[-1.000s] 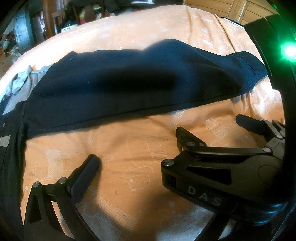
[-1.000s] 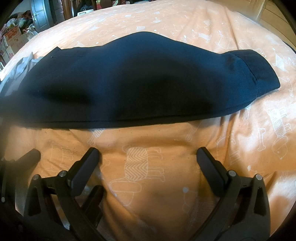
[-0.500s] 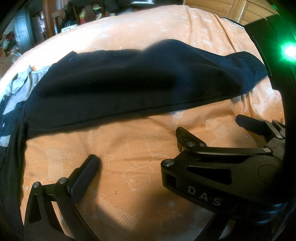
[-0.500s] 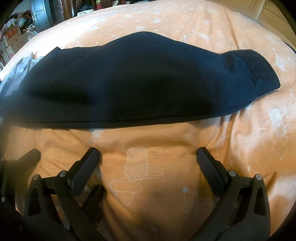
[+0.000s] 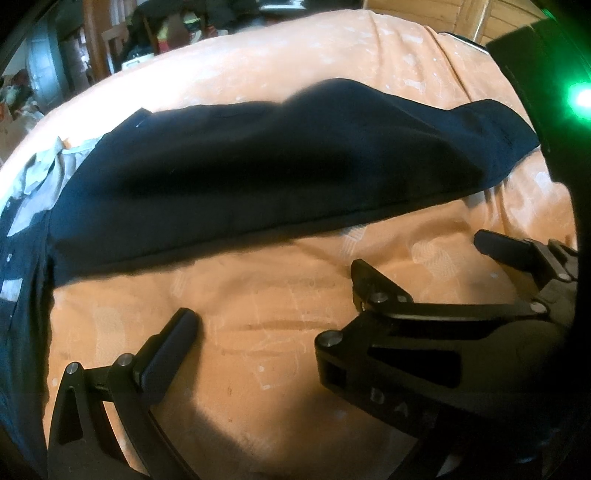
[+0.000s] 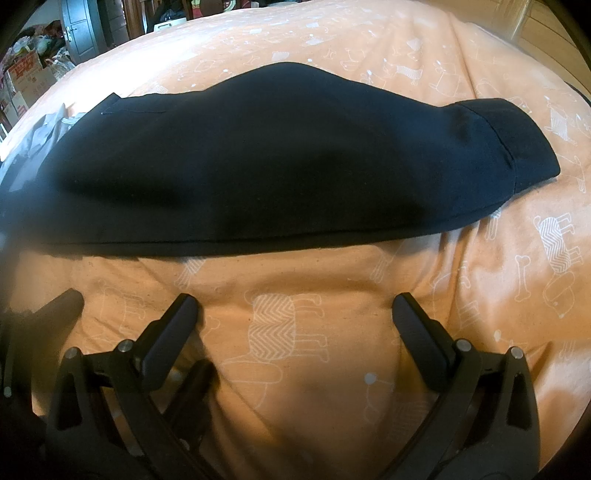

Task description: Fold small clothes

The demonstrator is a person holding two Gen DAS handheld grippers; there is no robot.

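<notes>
Far left you see a grey door (image 6: 79, 27) and boxes (image 6: 26, 74), then the dark blue cloth (image 6: 280, 158) flat across your orange dog-print bed cover (image 6: 295, 332), with both your left gripper (image 5: 280, 306) and right gripper (image 6: 295, 314) wide open, holding nothing.

An orange bedsheet printed with white dogs and bones (image 6: 424, 266) is covering the bed, and warm light is falling across it in bright patches. Beyond its far left edge, a dark grey panelled door (image 6: 79, 31) is standing beside stacked cardboard boxes (image 6: 27, 79) and assorted clutter. Pale wooden panelling (image 5: 439, 20) is showing at the upper right.
</notes>
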